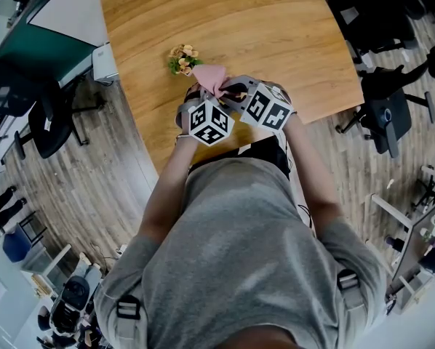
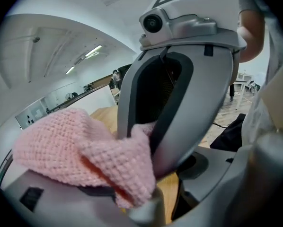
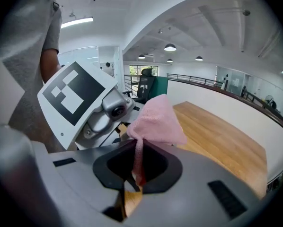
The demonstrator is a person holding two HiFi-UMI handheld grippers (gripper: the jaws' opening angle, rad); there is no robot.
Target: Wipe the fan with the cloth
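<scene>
A pink knitted cloth (image 1: 212, 78) is bunched between my two grippers over the near edge of the wooden table (image 1: 232, 20). My right gripper (image 3: 137, 171) is shut on the cloth (image 3: 155, 119); a thin strand runs down through its jaws and the rest peaks above them. In the left gripper view the cloth (image 2: 80, 150) lies heaped over my left gripper (image 2: 127, 197), with a fold tucked into its jaws. The right gripper (image 2: 146, 131) pinches the cloth's far corner right in front. Both grippers (image 1: 203, 97) (image 1: 232, 91) almost touch. I see no fan in any view.
A small bunch of yellowish flowers (image 1: 182, 58) stands on the table just beyond the cloth. Black office chairs (image 1: 381, 107) (image 1: 46, 122) stand on the wooden floor to the right and left of the table. The person's body fills the lower head view.
</scene>
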